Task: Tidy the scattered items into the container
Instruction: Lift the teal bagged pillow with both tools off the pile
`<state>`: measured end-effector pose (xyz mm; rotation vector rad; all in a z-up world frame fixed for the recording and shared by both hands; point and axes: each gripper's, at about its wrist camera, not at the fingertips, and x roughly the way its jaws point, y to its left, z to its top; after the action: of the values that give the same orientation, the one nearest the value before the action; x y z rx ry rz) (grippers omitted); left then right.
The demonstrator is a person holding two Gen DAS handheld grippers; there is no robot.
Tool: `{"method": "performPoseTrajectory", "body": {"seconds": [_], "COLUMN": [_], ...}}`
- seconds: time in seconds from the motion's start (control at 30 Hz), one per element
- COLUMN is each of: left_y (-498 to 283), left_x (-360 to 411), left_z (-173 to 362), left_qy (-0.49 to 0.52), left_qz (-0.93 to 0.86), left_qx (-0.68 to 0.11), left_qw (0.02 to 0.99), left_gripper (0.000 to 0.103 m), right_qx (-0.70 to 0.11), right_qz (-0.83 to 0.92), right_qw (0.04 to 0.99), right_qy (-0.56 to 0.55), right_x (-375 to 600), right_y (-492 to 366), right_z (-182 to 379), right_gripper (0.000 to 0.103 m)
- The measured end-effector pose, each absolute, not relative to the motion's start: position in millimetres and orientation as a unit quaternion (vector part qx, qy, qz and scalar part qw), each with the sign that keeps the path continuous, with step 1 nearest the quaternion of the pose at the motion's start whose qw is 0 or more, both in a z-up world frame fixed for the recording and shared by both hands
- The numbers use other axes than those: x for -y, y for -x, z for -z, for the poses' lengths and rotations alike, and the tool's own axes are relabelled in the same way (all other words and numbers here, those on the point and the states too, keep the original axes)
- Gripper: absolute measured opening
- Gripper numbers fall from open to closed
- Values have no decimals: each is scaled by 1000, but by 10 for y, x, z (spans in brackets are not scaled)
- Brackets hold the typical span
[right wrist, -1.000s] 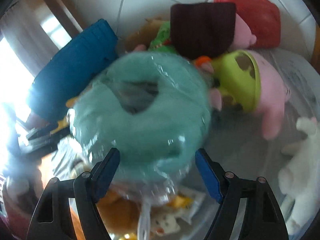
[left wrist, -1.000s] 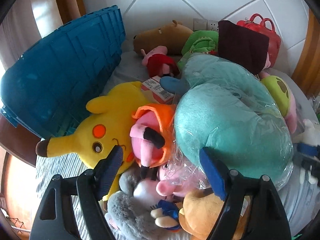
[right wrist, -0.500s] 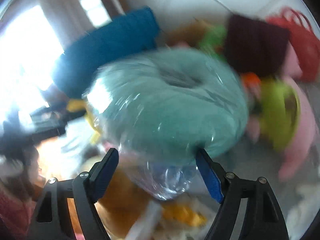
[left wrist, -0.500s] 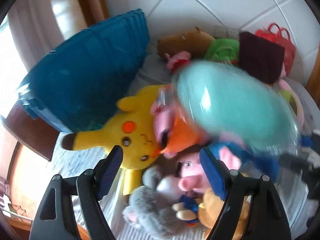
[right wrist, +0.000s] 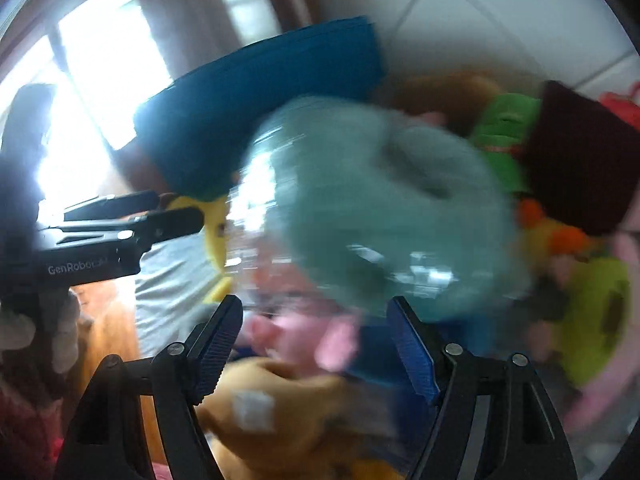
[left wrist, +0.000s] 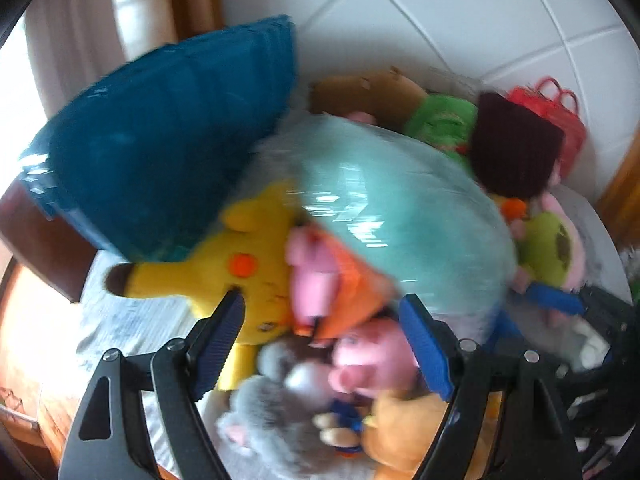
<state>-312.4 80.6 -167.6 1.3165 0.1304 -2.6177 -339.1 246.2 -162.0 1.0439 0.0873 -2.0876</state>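
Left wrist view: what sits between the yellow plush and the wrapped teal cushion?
A pink-and-orange plush, pressed against the yellow plush and partly covered by the teal cushion; the left wrist view shows it.

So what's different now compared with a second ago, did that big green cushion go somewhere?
Yes. The plastic-wrapped teal cushion, gripped at its wrapping by the right gripper, was lifted off the pile and carried left toward the blue crate, uncovering a pink pig toy. The left gripper stayed open and empty. The yellow plush and the other toys kept their places.
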Motion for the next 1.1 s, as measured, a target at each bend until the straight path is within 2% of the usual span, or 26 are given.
{"method": "performPoseTrajectory", "body": {"seconds": [0.13,0.2,0.3,0.43,0.53,0.63,0.77,0.83,0.93,1.07,1.1], "left_y": [3192,3194,3196,3420,3732,3855,3855,3849,3870,3962,3962], "left_x": [-1089,-1178,-1231,-1214,-1147,-1048,-906,-911,-966,-979,-980], "left_z": [1685,1641,1503,1504,1764,2075,2253,2258,2262,2271,2266], "left_qy": [-450,-448,-431,-433,-464,-492,-494,-490,-484,-479,-479], "left_qz": [887,888,896,892,874,859,856,860,866,870,871], "left_qx": [-32,-35,-33,-45,-51,-98,-127,-117,-99,-98,-99], "left_qw": [97,94,104,121,134,101,84,82,74,57,48], "left_gripper": [97,102,102,103,103,103,103,103,103,103,101], "right_qx": [-10,-1,10,44,72,74,77,81,132,120,115], "right_qz": [848,854,857,855,845,837,819,809,775,762,762], "right_qw": [334,315,302,296,294,288,286,288,320,338,337], "right_qy": [-411,-414,-417,-424,-440,-460,-491,-507,-529,-540,-541], "right_x": [-2942,-3099,-3230,-3253,-3238,-3135,-3002,-2942,-2852,-2663,-2645], "right_y": [3512,3678,3850,4209,4422,4730,5102,5308,5620,5804,5793], "right_z": [1599,1606,1648,1703,1754,1895,2179,2376,2662,2773,2765], "right_gripper": [81,91,96,96,96,97,102,103,103,103,99]}}
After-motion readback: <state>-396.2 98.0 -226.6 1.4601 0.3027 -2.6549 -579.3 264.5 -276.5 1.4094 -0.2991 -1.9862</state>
